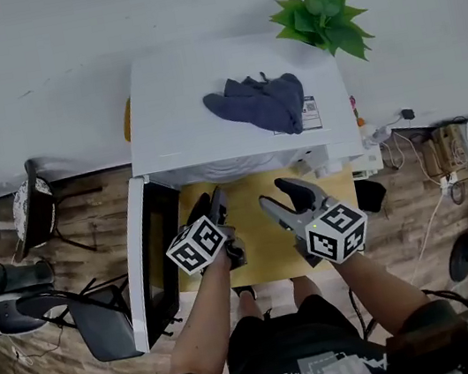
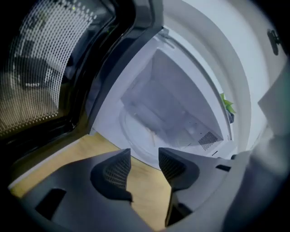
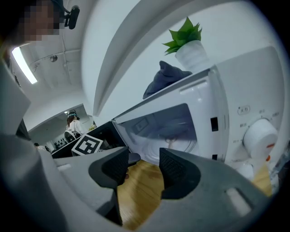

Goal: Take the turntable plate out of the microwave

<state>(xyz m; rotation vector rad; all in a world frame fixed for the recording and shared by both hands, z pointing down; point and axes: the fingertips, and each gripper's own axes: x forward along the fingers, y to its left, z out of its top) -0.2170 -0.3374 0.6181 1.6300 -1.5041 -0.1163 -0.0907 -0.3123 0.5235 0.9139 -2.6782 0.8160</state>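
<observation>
The white microwave (image 1: 235, 92) stands on a yellow wooden table (image 1: 261, 239) with its door (image 1: 151, 268) swung open to the left. The clear glass turntable plate (image 2: 140, 136) lies flat on the cavity floor; in the right gripper view I see part of the turntable plate (image 3: 172, 142) through the opening. My left gripper (image 1: 210, 204) hovers over the table just before the opening, and this left gripper (image 2: 144, 161) is open with nothing between its fingers. My right gripper (image 1: 276, 196) is beside it on the right; the right gripper (image 3: 144, 164) is also open and empty.
A dark blue cloth (image 1: 260, 104) lies on the microwave's top, and a potted green plant (image 1: 320, 14) stands behind it. The control knob (image 3: 259, 133) is on the right of the front panel. Chairs (image 1: 78, 317) stand left of the table, and cables (image 1: 443, 154) lie at the right.
</observation>
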